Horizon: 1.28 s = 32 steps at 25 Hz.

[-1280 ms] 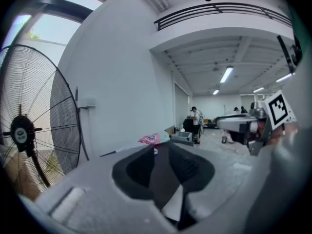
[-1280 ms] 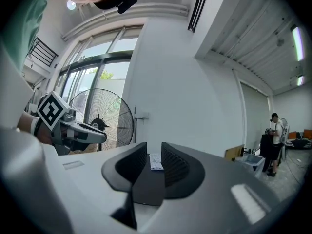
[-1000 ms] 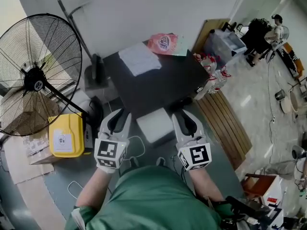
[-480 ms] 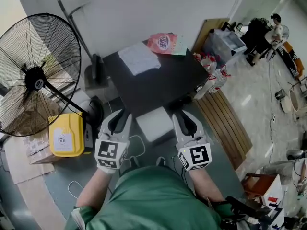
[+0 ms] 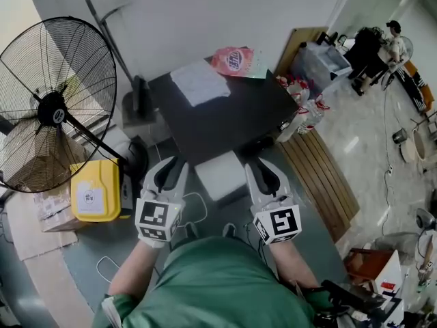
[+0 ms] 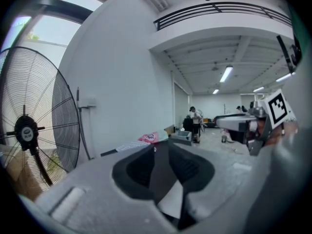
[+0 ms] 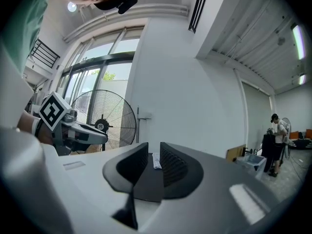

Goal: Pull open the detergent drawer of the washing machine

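Holding a grey two-jaw left gripper (image 5: 170, 162) and its twin, the right gripper (image 5: 263, 162), side by side and well apart, a person in a green shirt (image 5: 218, 285) faces the dark-topped washing machine (image 5: 232, 121). Seen in the left gripper view, that tool's jaws stand moderately apart and clasp nothing; only the machine's dark top and a white corner show through the gap. In the right gripper view, the other tool's jaws are parted by a narrow slit, also empty. Between the two tools, a white box-shaped piece that appears to be the detergent drawer (image 5: 220, 175) juts from the machine's near edge, touched by neither gripper. On the machine's top lie a white sheet of paper (image 5: 199, 83) and, at the far edge, a pink detergent bag (image 5: 232, 60). To the left stand a large black wire-caged floor fan (image 5: 54, 108) and a yellow plastic canister (image 5: 94, 191); to the right lies a slatted wooden board (image 5: 321, 176), and at far right another person (image 5: 392, 43) stands by a table.
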Each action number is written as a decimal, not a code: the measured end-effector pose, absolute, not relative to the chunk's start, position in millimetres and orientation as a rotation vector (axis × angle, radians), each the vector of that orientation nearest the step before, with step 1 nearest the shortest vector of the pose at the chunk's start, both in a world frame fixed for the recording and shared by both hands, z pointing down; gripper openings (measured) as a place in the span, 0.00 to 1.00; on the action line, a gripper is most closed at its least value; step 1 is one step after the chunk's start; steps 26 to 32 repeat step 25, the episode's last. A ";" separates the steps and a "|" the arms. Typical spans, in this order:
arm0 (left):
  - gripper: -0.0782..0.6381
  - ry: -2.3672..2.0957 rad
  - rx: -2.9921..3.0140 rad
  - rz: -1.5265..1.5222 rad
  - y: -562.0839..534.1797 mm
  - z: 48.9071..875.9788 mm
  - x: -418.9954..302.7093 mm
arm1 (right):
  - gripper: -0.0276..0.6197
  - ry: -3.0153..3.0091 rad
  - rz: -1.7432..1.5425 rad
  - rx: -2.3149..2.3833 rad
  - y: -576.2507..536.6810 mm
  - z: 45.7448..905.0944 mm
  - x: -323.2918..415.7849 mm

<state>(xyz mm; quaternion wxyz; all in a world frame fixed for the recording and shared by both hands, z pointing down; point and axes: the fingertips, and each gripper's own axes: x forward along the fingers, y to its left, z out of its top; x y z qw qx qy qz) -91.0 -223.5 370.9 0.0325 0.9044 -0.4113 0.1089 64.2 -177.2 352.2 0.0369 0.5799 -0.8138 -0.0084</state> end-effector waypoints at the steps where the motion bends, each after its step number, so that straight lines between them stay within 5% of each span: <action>1: 0.23 -1.266 2.783 0.337 -222.3 371.4 -91.9 | 0.16 -2.497 -0.024 1.780 -175.9 352.0 63.2; 32: 0.23 -1.228 2.790 0.364 -226.1 376.2 -85.9 | 0.16 -2.479 -0.017 1.785 -177.0 355.7 66.1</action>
